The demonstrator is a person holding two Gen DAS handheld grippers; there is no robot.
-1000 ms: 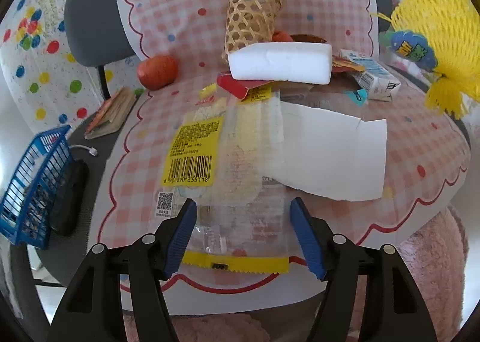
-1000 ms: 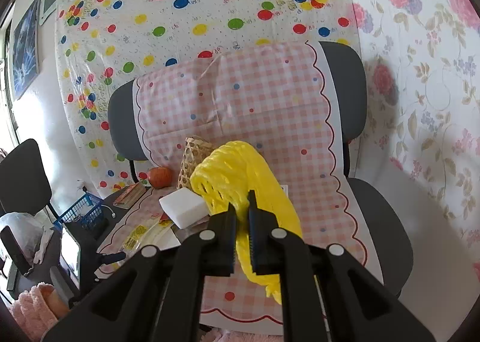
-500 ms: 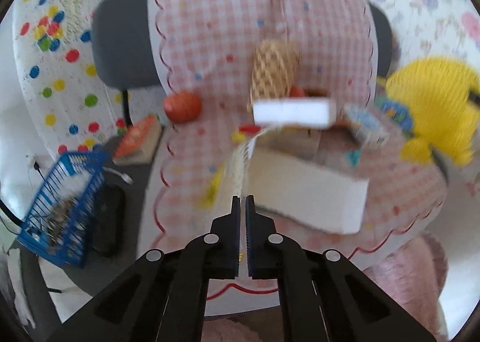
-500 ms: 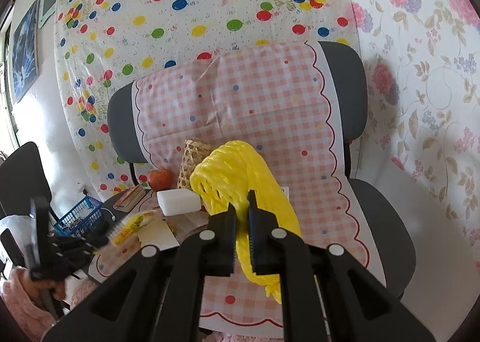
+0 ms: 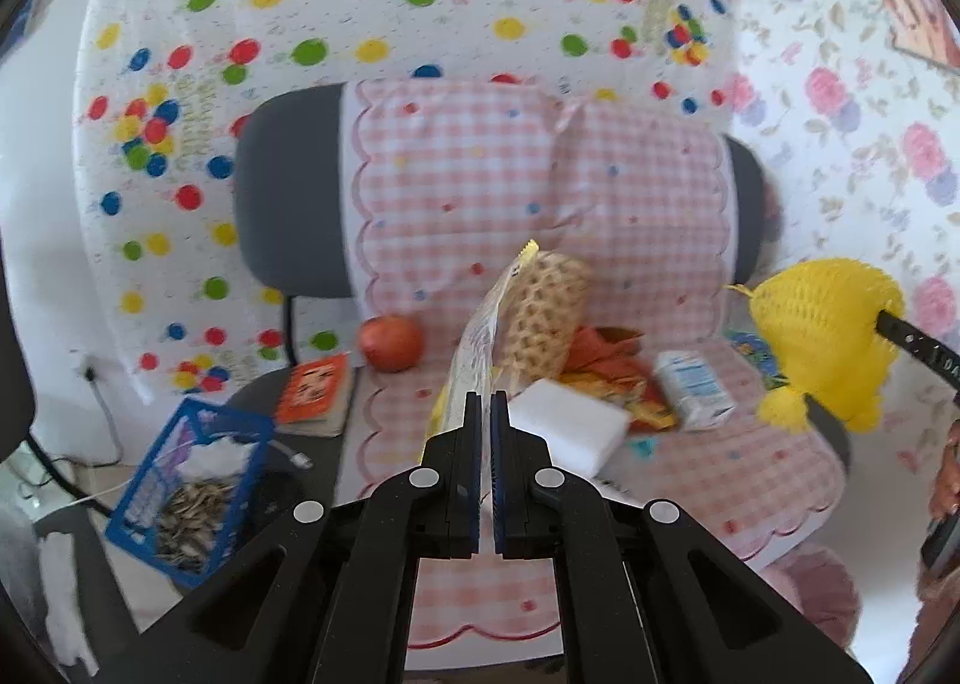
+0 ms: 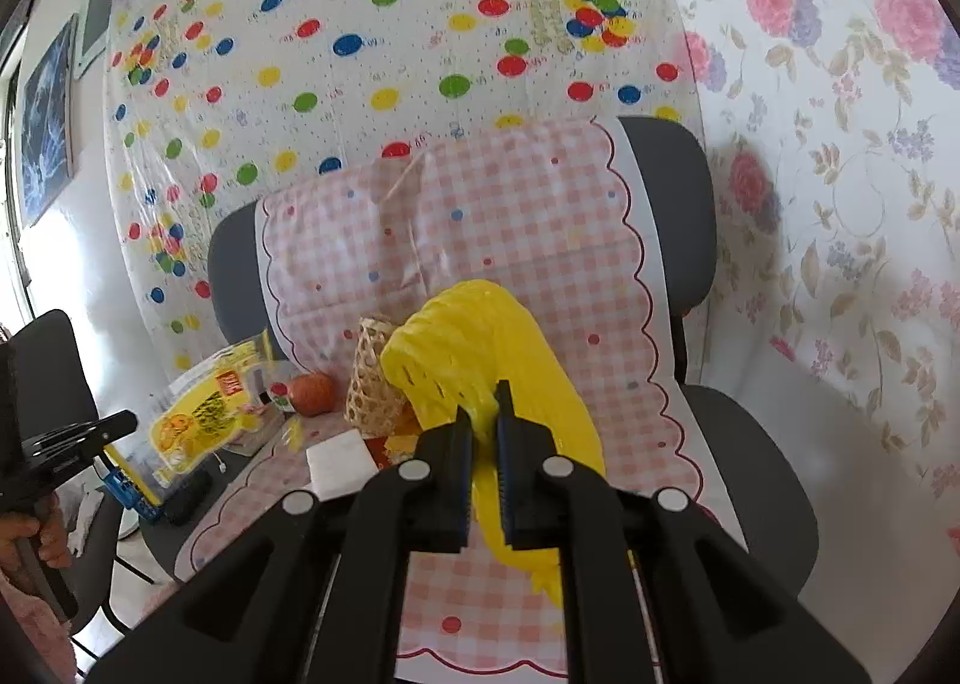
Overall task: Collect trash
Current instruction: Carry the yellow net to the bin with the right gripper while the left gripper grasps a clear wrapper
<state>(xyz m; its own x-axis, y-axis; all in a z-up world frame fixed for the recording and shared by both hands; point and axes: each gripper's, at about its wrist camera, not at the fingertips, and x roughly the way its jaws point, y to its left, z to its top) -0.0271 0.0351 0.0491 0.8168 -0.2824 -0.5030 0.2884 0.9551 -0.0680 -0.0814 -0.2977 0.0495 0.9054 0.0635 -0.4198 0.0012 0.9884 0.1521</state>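
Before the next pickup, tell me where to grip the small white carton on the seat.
Grip the small white carton across its two narrow long sides, coming from above. It lies flat beside the orange wrappers, so the broad face points up and the sides look reachable, probably.

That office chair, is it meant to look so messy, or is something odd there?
Odd, yes: the chair seat serves as a table, covered in a checked cloth and strewn with wrappers, a small carton, a white foam block and a tipped wicker basket.
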